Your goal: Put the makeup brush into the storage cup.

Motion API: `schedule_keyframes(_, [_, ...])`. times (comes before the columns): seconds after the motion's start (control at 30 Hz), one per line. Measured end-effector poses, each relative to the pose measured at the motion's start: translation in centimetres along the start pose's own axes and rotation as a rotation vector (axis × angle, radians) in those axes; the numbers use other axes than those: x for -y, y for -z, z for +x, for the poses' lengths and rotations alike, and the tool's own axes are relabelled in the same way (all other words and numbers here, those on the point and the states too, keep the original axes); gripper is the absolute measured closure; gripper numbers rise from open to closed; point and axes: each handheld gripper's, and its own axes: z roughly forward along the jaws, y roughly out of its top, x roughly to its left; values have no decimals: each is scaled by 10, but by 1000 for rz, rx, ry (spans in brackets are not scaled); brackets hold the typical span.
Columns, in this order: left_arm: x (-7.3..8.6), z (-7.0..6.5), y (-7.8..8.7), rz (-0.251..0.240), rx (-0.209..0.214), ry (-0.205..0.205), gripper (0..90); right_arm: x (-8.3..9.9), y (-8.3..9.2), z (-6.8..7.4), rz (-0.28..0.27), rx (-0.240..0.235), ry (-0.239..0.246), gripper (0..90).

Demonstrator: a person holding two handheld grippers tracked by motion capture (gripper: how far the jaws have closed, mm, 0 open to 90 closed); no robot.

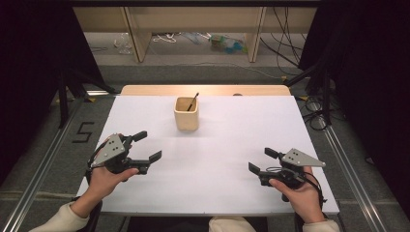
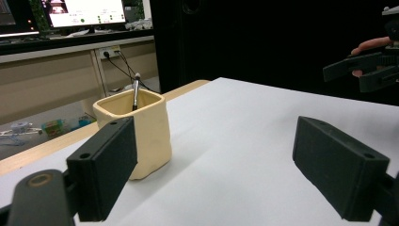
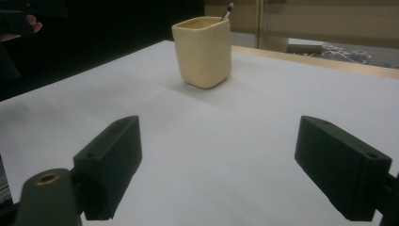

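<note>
From up high I see a white surface (image 1: 208,159) with a strip of bare wood along its far edge. The one thing standing on it is a cream cup (image 1: 186,113), squarish with rounded corners, upright near the middle of the far edge, with a thin dark-handled tool (image 1: 193,101) leaning inside it against the far right corner of its rim. In my left gripper view the cup (image 2: 141,136) sits just past the left jaw, and the tool's pale tip (image 2: 137,77) pokes above the rim.

My left gripper (image 1: 144,147) hangs over the near left part of the surface, its jaws spread wide with nothing between them. My right gripper (image 1: 261,162) hangs over the near right part, jaws likewise spread and empty. Both are well apart from the cup, and each is held by a hand coming in from the near edge, pale sleeves at the wrists.

Around the surface the room is dim: black curtains on both sides, grey carpet with metal rails running along the left and right, a "5" marked on the floor at left. Beyond the far edge stand wooden bench legs, loose cables and some clutter on the floor. The left gripper view catches a lit monitor (image 2: 87,12) on a desk behind.
</note>
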Motion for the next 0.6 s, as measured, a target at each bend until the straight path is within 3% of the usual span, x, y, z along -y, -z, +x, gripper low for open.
schedule_keyframes(0.6, [4, 0, 6, 7, 10, 6, 142, -1, 1, 0, 9, 2, 3, 165])
